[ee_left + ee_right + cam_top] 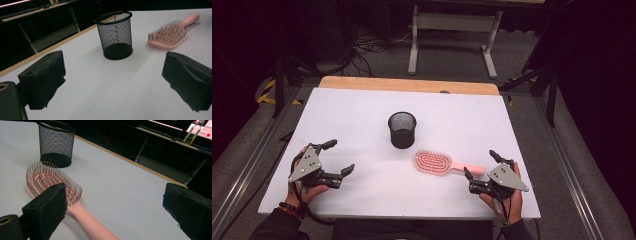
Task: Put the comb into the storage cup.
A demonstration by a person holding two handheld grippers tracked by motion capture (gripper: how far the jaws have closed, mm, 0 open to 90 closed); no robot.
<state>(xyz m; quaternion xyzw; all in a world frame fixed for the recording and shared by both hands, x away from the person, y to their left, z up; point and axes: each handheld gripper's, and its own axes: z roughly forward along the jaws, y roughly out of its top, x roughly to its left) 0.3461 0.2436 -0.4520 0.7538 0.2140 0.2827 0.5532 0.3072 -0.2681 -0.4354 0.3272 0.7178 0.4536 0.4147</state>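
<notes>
Looking at this, it's pretty much the approach step: the pink hairbrush [433,162] lies bristles-up on the white worktop [362,120], just beside the black mesh pencil cup [402,129], and nothing's been grabbed yet. Right hand-held gripper [479,165] sits with its jaws spread wide and empty at the handle's end, while the left hand-held gripper [339,157] hangs well apart, also wide and empty. My guess for the next move: straddle the handle with the right jaws and pinch it.

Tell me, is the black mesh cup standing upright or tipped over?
Upright. The mesh cup stands on its solid base with its round rim facing up, beside the pink hairbrush lying flat on the table.
</notes>
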